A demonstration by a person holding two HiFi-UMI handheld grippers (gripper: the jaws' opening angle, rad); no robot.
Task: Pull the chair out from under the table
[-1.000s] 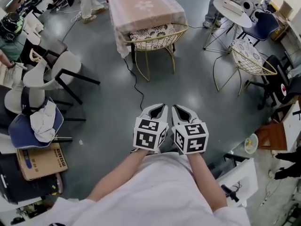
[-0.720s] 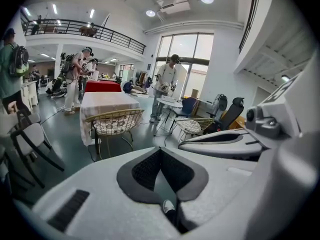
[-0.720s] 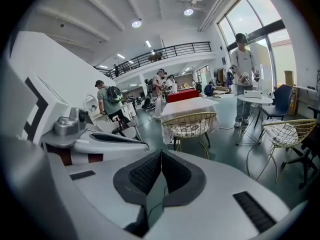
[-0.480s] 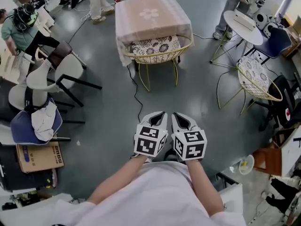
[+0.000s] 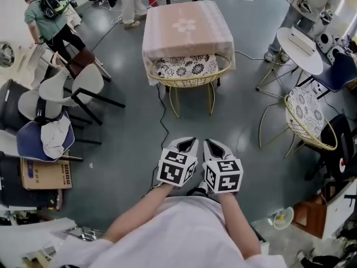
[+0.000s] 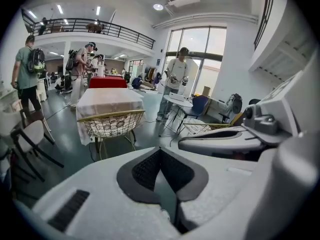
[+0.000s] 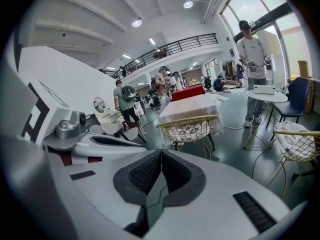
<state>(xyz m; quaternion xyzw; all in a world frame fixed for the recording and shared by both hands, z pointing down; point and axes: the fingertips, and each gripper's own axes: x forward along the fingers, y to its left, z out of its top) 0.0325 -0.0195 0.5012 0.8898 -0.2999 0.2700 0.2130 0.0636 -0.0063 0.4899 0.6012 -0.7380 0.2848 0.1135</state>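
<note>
Gold on the thin wire-frame chair (image 5: 189, 84), black-and-white floral print on its seat cushion (image 5: 187, 66). Pale pink with a white flower motif on the square cloth-covered tabletop (image 5: 167, 35). Dark grey on the glossy floor (image 5: 128, 133). White with black-and-white square markers on the left gripper (image 5: 187, 145) and right gripper (image 5: 215, 147).

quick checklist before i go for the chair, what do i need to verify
1. Chair tucked under the table, backrest toward you: ok.
2. Left gripper empty: ok; fingers shut, so not ok for grasping yet.
3. Right gripper: likewise empty, fingers shut, not ok.
4. Chair within reach: not ok, open floor separates it from both grippers.
5. Walking path: not ok, a black cable lies across it.
6. Room to pull the chair out: ok, apart from that cable.
</note>
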